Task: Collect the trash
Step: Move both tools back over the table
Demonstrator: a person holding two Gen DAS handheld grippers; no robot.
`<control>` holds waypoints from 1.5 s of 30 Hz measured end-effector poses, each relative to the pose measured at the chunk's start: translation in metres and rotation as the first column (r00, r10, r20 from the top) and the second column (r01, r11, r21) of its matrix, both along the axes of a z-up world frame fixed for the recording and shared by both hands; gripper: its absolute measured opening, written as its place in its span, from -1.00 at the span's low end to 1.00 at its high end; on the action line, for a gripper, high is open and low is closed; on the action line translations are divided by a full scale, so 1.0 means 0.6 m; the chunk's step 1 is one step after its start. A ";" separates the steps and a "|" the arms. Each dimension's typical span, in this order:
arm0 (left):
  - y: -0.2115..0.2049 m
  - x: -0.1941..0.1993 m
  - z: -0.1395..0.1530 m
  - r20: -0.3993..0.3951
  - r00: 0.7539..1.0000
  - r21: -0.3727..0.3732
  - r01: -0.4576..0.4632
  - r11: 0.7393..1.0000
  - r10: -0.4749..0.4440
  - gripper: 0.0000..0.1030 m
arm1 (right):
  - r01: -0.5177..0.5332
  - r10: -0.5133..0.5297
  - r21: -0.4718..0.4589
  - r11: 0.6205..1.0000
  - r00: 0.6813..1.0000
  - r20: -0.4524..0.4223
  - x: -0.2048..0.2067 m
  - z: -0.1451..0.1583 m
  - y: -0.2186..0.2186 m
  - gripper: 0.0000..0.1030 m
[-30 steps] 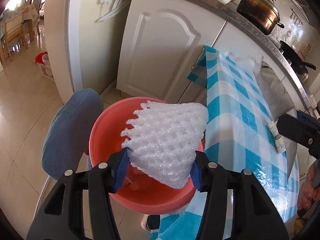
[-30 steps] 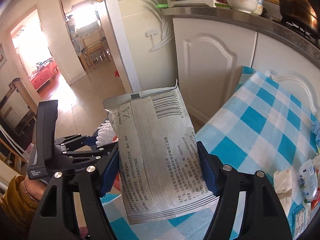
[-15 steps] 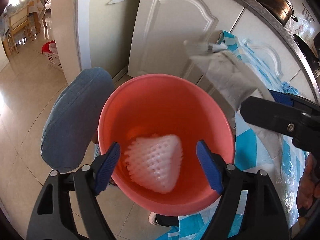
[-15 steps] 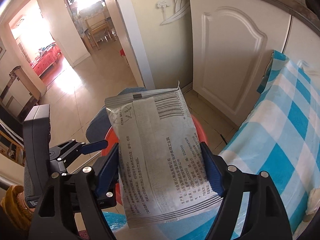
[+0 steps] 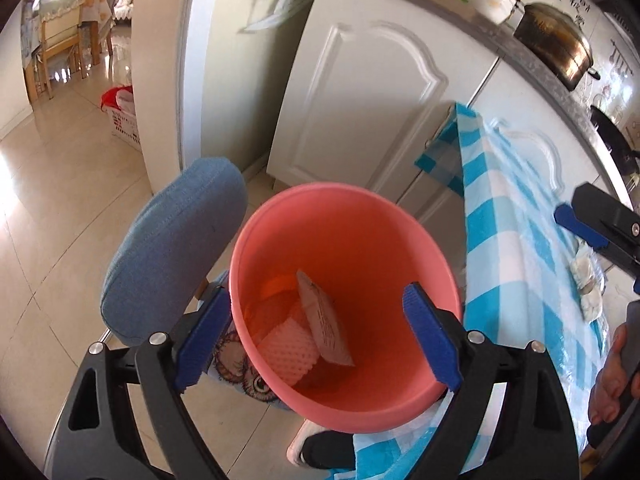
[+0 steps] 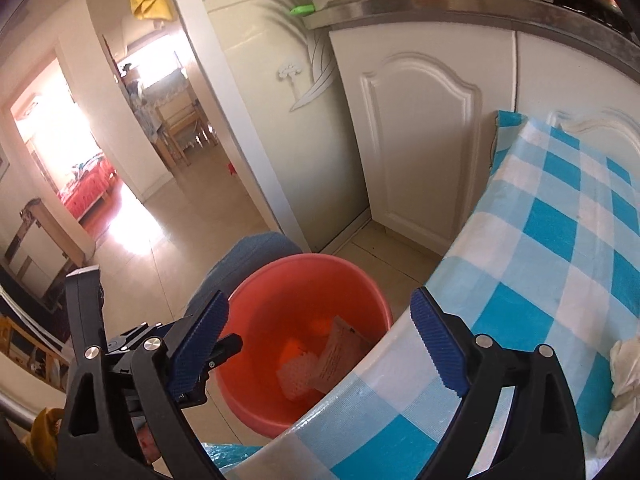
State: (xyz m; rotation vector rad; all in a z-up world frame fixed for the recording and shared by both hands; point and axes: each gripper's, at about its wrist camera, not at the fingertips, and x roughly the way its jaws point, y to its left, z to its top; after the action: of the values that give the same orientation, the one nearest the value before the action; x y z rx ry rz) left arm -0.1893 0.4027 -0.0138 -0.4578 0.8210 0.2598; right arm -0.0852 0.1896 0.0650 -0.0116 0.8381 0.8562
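Left wrist view: I see the left gripper [image 5: 316,340] above a pink bucket [image 5: 280,240], its jaws spread wide after just opening, with nothing between the pads. Inside the bucket lie a white foam fruit net [image 5: 288,354] and a printed paper packet [image 5: 324,320] leaning on it. A blue padded chair back [image 5: 172,252] stands just beside the bucket's left rim. The blue-and-white checked tablecloth [image 5: 516,240] hangs at the bucket's right edge. White cabinet doors [image 5: 360,100] close off the far side; tiled floor [image 5: 60,200] is open to the left.

Right wrist view: I see the right gripper [image 6: 320,344] likewise wide apart and empty, jaws just opened, over the table's corner. Crumpled white tissue [image 6: 624,368] rests on the cloth at right.
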 end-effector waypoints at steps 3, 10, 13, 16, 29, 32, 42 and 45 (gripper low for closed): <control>-0.006 -0.009 0.021 0.077 0.996 -0.023 -0.031 0.999 0.033 0.72 | 0.079 -0.080 0.071 0.994 0.997 0.008 -0.002 0.011 -0.051 0.82; -0.048 -0.012 0.084 0.203 0.979 0.024 -0.015 1.000 0.009 0.72 | 0.251 -0.256 0.052 0.967 0.954 0.155 -0.010 0.044 -0.135 0.83; -0.066 -0.012 0.109 0.237 0.971 0.042 -0.004 0.999 -0.006 0.73 | 0.321 -0.328 0.065 0.945 0.923 0.204 -0.010 0.056 -0.178 0.83; -0.083 -0.013 0.129 0.265 0.964 0.045 0.006 0.999 -0.018 0.74 | 0.387 -0.393 0.074 0.919 0.887 0.241 -0.010 0.064 -0.221 0.84; -0.217 0.002 0.168 0.259 0.944 0.100 0.183 0.978 -0.203 0.74 | 0.531 -0.548 0.142 0.835 0.785 0.289 -0.026 0.074 -0.372 0.85; -0.260 0.009 0.170 0.235 0.935 0.140 0.239 0.961 -0.267 0.74 | 0.561 -0.576 0.142 0.816 0.766 0.285 -0.025 0.066 -0.402 0.85; -0.379 0.053 0.171 0.118 0.904 0.194 0.385 0.902 -0.411 0.74 | 0.652 -0.662 0.133 0.746 0.707 0.248 -0.009 0.029 -0.501 0.86; -0.406 0.076 0.173 0.086 0.895 0.196 0.416 0.888 -0.438 0.74 | 0.678 -0.683 0.118 0.726 0.689 0.244 -0.001 0.016 -0.525 0.86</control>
State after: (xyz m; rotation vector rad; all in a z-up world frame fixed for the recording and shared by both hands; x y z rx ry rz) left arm -0.1435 0.1591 0.0903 -0.1185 0.7448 -0.1092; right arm -0.0859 -0.1255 0.0747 0.1899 0.5023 0.1368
